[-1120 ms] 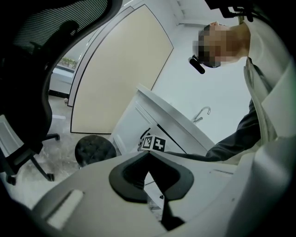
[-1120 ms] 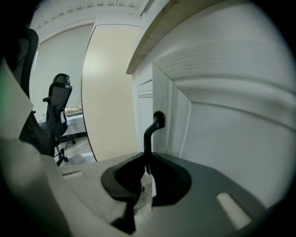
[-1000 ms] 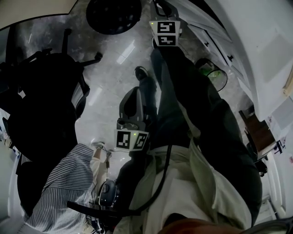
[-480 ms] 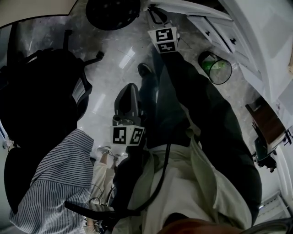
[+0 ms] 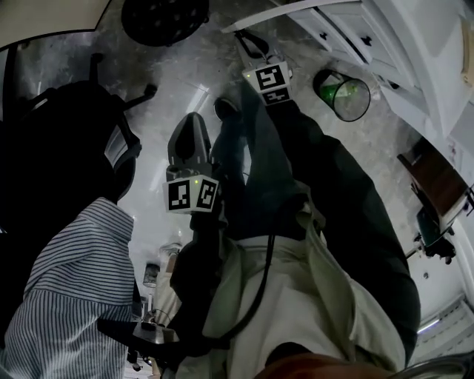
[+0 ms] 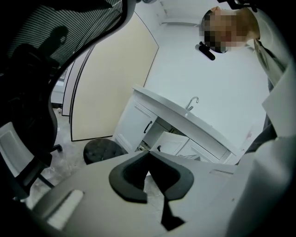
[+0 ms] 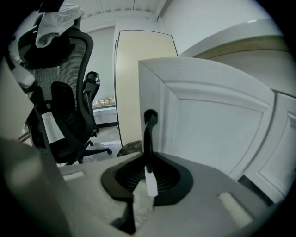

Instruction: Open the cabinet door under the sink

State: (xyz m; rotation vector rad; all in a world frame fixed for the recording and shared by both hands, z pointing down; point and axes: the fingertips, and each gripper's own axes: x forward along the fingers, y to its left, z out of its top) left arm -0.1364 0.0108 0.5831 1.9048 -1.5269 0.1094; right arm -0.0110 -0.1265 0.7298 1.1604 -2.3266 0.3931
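Fingers of the right gripper were clenched on the black handle near the free edge of the cabinet door, which stood open. From its own view, the left gripper was pressed together on nothing, facing the sink counter. From the head, the grippers were well apart — right at the door, left low by the person's leg, a bin near the cabinet.

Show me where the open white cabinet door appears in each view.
Head view: top centre, the white cabinet door, edge-on.
Left gripper view: middle, under the white counter.
Right gripper view: centre-right, black handle in the right hand-held gripper.
Shared landmark: round black stool.
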